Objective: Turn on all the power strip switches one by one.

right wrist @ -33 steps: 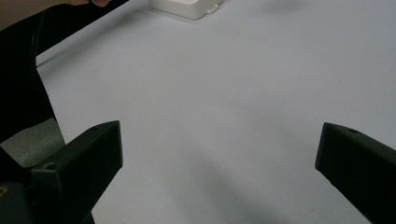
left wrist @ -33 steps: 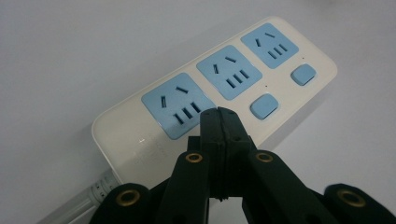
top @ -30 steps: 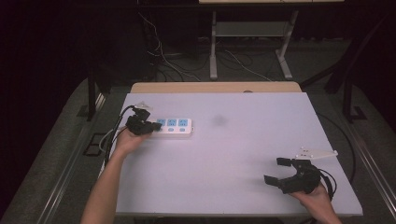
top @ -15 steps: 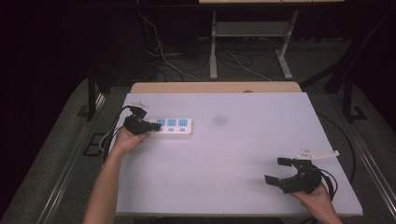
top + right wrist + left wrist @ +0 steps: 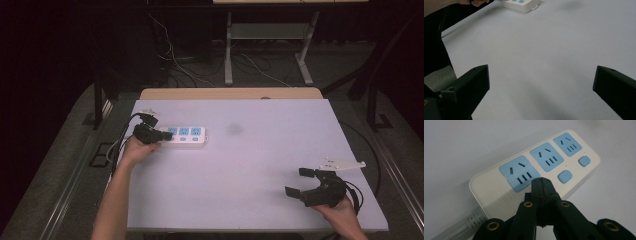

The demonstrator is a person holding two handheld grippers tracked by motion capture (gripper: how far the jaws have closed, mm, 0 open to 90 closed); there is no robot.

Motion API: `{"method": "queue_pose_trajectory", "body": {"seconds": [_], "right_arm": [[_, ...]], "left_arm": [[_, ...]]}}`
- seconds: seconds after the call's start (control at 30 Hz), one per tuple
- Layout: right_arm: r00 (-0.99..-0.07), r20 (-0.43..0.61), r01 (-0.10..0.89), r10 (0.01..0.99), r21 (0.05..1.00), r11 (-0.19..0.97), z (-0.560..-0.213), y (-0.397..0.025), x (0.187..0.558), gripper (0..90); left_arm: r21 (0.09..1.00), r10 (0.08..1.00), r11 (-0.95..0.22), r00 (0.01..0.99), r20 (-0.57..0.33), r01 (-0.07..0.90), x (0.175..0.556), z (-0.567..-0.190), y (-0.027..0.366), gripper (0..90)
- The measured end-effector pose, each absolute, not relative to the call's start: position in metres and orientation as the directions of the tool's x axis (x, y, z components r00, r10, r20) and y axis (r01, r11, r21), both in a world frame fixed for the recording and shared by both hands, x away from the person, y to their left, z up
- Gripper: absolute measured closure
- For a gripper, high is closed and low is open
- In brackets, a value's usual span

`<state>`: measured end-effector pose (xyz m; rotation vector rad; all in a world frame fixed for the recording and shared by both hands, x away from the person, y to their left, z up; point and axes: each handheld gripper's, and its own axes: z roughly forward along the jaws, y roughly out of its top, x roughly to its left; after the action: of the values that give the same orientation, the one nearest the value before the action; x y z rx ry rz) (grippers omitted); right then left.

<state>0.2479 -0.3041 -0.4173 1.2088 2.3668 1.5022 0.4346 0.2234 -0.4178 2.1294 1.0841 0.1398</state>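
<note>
The power strip [image 5: 534, 172] looks like smooth, glossy white plastic on a matt pale table [image 5: 260, 170].

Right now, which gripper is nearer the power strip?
Left. The left gripper, jaws shut, sits at the power strip, at its cable end; the right gripper, jaws open, rests far off near the table's opposite corner.

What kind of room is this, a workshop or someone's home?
It looks like a lab or test room rather than a home. A bare white table carries just a power strip, loose cables trail over the dark floor behind, and the person works with black tongs, left and right.
</note>
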Motion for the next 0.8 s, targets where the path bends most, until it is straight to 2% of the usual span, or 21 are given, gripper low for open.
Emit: {"method": "queue_pose_trajectory", "body": {"seconds": [0.27,0.37,0.8], "right_arm": [[-0.678,0.321,0.572,0.661,0.796,0.201,-0.418,-0.305,0.249,0.5],[-0.678,0.317,0.570,0.663,0.797,0.202,-0.417,-0.305,0.248,0.5],[-0.679,0.319,0.569,0.662,0.798,0.199,-0.417,-0.305,0.248,0.5]], "left_arm": [[0.668,0.744,-0.391,0.645,-0.175,0.633,0.431,-0.417,0.220,89.3],[0.674,0.739,-0.384,0.648,-0.185,0.631,0.430,-0.416,0.220,89.2],[0.694,0.722,-0.409,0.675,-0.152,0.593,0.428,-0.394,0.215,89.2]]}}
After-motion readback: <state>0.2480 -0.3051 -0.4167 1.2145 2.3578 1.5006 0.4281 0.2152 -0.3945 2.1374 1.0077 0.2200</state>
